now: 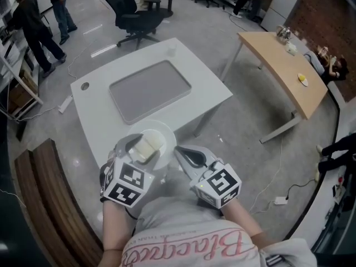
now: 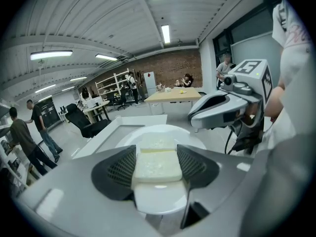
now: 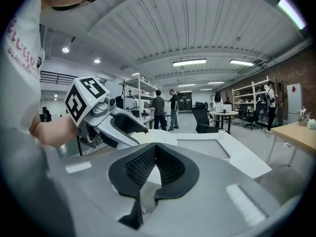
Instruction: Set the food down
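A pale cream block of food (image 1: 148,146) (image 2: 157,166) sits clamped between the jaws of my left gripper (image 1: 139,145) (image 2: 157,157), just over a round white plate (image 1: 166,134) (image 2: 198,138) at the white table's (image 1: 200,71) near edge. Whether the block touches the plate I cannot tell. My right gripper (image 1: 178,151) (image 3: 154,149) is shut with nothing in it, its tips beside the plate's right rim. The left gripper view shows the right gripper (image 2: 193,118) to the right of the plate. In the right gripper view the left gripper (image 3: 140,135) is at the left.
A flat grey tray (image 1: 150,88) lies on the table beyond the plate. A black office chair (image 1: 133,15) stands behind the table, a wooden desk (image 1: 283,60) to the right, a wooden bench (image 1: 39,193) at the left. People (image 1: 33,26) stand far left.
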Action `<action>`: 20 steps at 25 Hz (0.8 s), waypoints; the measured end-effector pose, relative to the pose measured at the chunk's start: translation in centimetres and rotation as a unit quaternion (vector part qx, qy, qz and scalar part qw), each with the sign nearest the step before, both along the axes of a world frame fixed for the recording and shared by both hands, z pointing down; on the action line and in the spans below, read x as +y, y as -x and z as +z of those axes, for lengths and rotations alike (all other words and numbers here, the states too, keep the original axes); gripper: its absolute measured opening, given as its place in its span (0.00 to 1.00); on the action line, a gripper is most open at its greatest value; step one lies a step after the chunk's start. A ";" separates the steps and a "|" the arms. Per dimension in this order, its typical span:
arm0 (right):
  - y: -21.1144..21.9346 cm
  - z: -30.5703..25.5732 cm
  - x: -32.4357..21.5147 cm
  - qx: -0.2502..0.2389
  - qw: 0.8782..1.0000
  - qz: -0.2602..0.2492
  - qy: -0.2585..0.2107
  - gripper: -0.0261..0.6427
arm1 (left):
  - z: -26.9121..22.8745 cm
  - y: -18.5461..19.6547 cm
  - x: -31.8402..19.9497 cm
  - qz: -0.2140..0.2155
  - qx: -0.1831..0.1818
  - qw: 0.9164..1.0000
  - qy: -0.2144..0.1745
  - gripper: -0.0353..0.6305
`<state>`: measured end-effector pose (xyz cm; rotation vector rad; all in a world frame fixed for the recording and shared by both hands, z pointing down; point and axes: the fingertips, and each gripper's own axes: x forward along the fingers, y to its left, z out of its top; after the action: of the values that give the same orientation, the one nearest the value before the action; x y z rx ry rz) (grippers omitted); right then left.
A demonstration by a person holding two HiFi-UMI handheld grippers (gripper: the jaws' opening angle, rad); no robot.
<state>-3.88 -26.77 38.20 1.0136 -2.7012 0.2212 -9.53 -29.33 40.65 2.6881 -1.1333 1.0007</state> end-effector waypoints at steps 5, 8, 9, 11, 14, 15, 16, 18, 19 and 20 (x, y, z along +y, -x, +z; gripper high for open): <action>-0.2 0.4 -2.6 -0.006 1.000 0.008 0.009 0.04 | 0.6 0.2 -2.6 -0.005 -0.003 1.000 0.005 0.44; -0.1 0.6 -4.5 -0.006 1.000 0.004 0.013 0.04 | 0.9 0.3 -4.4 -0.009 -0.005 1.000 0.010 0.44; 0.0 0.7 -5.2 -0.005 1.000 0.002 0.014 0.04 | 1.0 0.3 -5.0 -0.010 -0.004 1.000 0.012 0.44; 0.2 0.7 -6.6 -0.006 1.000 -0.002 0.018 0.04 | 1.2 0.5 -6.5 -0.014 -0.002 1.000 0.015 0.44; 0.6 1.0 -8.8 -0.005 1.000 -0.010 0.023 0.04 | 1.8 0.8 -8.8 -0.024 -0.001 0.999 0.021 0.44; 0.7 1.2 -9.6 -0.004 1.000 -0.012 0.025 0.04 | 2.1 0.9 -9.6 -0.027 -0.001 0.999 0.024 0.44; 0.9 1.2 -10.4 -0.004 1.000 -0.014 0.028 0.04 | 2.4 1.0 -10.5 -0.030 -0.002 0.999 0.027 0.44; 1.2 1.2 -11.9 -0.004 0.999 -0.020 0.030 0.04 | 3.0 1.3 -12.1 -0.034 -0.003 0.999 0.033 0.44; 1.3 1.2 -12.6 -0.003 0.999 -0.024 0.030 0.04 | 3.4 1.4 -12.8 -0.036 -0.004 0.999 0.036 0.44; 1.3 1.3 -13.2 -0.002 0.999 -0.028 0.031 0.04 | 3.7 1.4 -13.5 -0.038 -0.006 0.999 0.038 0.44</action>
<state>-5.20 -39.94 39.53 0.9201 -2.7041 0.2948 -10.92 -42.79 44.37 2.5629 -1.1662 1.0271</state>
